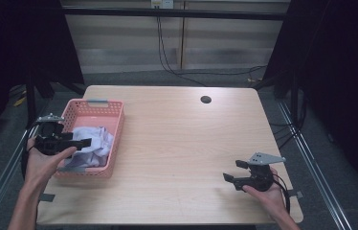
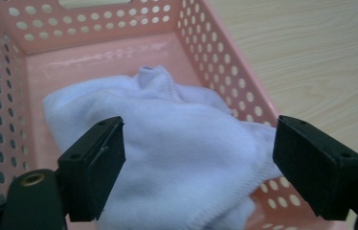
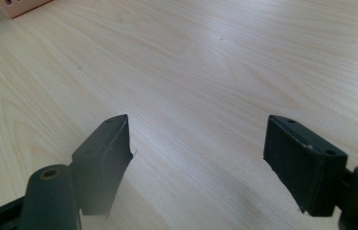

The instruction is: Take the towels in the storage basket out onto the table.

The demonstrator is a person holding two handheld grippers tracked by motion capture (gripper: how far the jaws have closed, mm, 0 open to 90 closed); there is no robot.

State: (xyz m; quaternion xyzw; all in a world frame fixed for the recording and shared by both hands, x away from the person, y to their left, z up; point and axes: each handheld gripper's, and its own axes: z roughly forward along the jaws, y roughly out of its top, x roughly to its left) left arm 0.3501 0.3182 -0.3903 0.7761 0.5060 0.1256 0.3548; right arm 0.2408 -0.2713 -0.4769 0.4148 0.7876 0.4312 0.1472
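A pink perforated basket (image 1: 89,106) stands at the table's left edge, and a crumpled pale white cloth (image 1: 95,142) lies in it. My left gripper (image 1: 85,142) hovers over the basket's near half, just above the cloth. In the left gripper view its jaws stand wide apart with the cloth (image 2: 177,120) between and below them, inside the basket (image 2: 225,62); the left gripper (image 2: 198,132) is open and grips nothing. My right gripper (image 1: 233,170) is low over the bare wooden table (image 1: 182,139) at the near right. The right gripper (image 3: 198,127) is open and holds nothing.
A round cable hole (image 1: 206,99) sits near the table's far edge. Black cables (image 1: 167,62) trail on the floor behind the table. Dark frames and curtains flank both sides. A corner of the basket (image 3: 19,5) shows far off in the right gripper view.
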